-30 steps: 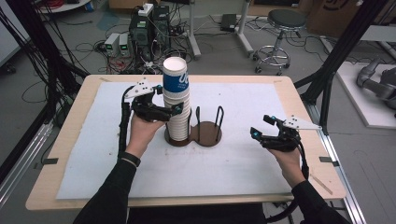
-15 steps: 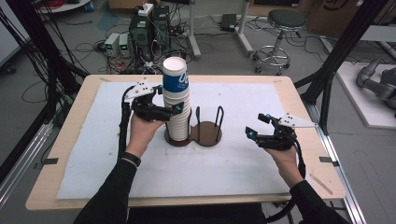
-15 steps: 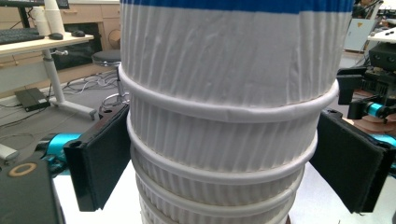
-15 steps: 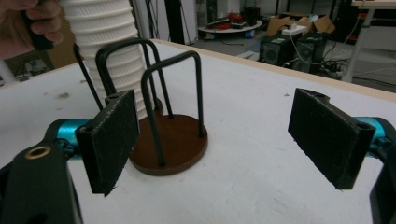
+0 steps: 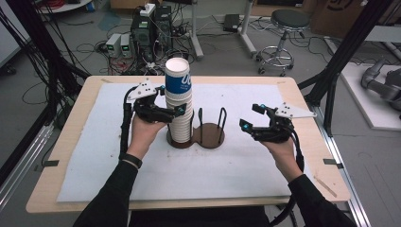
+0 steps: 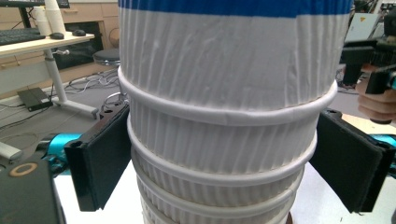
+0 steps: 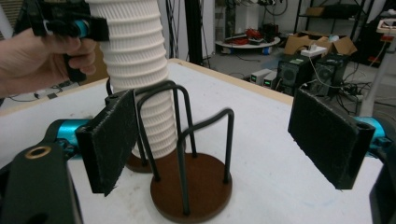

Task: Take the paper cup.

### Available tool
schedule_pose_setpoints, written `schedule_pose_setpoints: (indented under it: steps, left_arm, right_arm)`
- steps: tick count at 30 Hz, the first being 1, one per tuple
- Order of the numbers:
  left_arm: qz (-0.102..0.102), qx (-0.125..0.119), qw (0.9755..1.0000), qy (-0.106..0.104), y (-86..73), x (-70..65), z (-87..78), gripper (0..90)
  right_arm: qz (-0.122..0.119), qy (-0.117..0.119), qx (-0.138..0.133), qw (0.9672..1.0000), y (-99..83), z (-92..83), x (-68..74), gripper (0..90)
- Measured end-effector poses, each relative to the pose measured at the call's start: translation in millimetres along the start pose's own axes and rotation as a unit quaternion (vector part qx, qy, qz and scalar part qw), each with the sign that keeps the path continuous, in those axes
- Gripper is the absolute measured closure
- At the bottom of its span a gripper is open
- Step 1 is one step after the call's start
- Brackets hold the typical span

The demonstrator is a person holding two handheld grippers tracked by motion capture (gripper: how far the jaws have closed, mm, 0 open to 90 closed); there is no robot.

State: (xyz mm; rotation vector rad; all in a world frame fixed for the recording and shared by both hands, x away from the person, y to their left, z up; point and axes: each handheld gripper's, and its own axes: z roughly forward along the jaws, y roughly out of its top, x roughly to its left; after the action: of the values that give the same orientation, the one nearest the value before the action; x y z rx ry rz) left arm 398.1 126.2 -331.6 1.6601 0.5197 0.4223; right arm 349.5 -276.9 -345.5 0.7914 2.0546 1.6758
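The table point(image 5: 85, 142), under a white mat, carries a brown double-disc holder point(image 5: 208, 137) near its middle, each disc ringed by thin black wire posts. On the holder's left disc stands a tall stack of ribbed white paper cups point(image 5: 179, 113), its long axis upright, the top cup bearing a blue band. The right disc is bare inside its posts.

The left gripper point(image 5: 163, 112) sits against the stack's left side, about halfway up. In the left gripper view its 2 black pads point(image 6: 100, 163) flank the cups point(image 6: 224, 154) just under a rolled rim, one on each side. The jaws have just been closing with the stack between them, and the pads now look to be touching or nearly touching the ribbed wall; whether they press firmly I cannot tell. It seems set to lift the upper cups off the rest.

The right gripper point(image 5: 251, 118) hangs above the mat, well to the right of the holder, its jaws wide apart with nothing in them. In the right gripper view its pads point(image 7: 109, 140) frame the bare disc and posts point(image 7: 191, 186), with the stack behind.

The relation that matters: the stack rises straight up, so the cups must come off along that vertical line, clear of the posts. The left hand point(image 5: 142, 135) is by far the nearer; the right faces the empty disc, probably the place for whatever comes off.
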Motion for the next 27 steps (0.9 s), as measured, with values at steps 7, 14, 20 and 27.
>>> schedule_pose_setpoints:
  steps: [7, 14, 20, 27]
  left_arm:
    - [-0.001, 0.000, 1.0000, 0.000, 0.2, -0.1, 0.0, 11.4]
    - [0.000, 0.000, 1.0000, -0.001, 0.2, 0.5, 0.3, 11.4]
    - [-0.001, 0.001, 1.0000, -0.002, 0.3, 0.8, 0.2, 11.4]
    - [0.000, 0.003, 1.0000, -0.001, 1.3, 0.8, 1.0, 11.5]
  right_arm:
    - [-0.008, 0.018, -0.001, 0.9998, 22.5, 16.0, 5.0, 16.8]
    - [-0.025, 0.026, -0.004, 0.9993, 52.7, 38.4, 12.2, 16.8]
    - [-0.043, 0.044, -0.005, 0.9981, 75.1, 58.5, 23.1, 16.8]
    - [-0.051, 0.065, -0.011, 0.9965, 94.8, 74.0, 31.9, 16.8]
